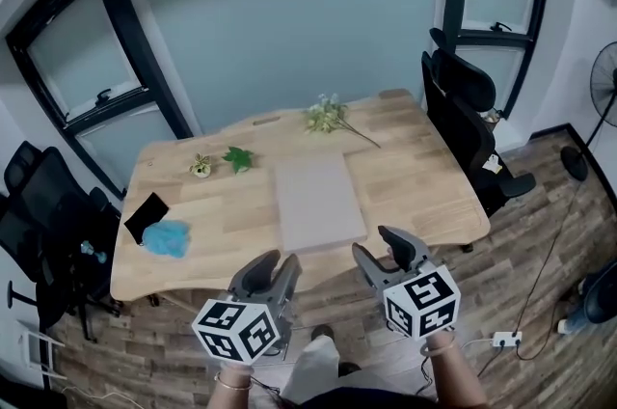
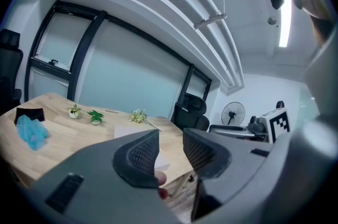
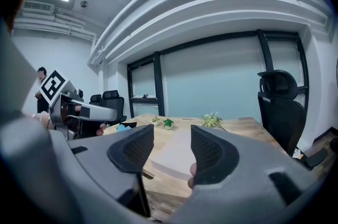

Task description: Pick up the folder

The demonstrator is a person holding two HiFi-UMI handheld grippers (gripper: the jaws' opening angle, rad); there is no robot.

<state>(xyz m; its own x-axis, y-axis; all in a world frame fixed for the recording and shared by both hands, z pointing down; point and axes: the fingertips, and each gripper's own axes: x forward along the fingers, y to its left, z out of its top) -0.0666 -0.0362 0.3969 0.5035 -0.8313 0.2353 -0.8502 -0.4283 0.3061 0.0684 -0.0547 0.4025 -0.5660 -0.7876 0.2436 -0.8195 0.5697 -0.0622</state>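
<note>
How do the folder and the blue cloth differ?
The folder is pale grey, the cloth bright blue. The folder is flat and rectangular, the cloth crumpled and smaller. The folder lies mid-table, the cloth near its left end. Both rest on the wooden table.

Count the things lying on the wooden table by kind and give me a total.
Folder: 1
Plant pieces: 3 (small potted plant, green leaf sprig, flower sprig)
Blue fluffy cloth: 1
Black flat object: 1
Total: 6
</note>
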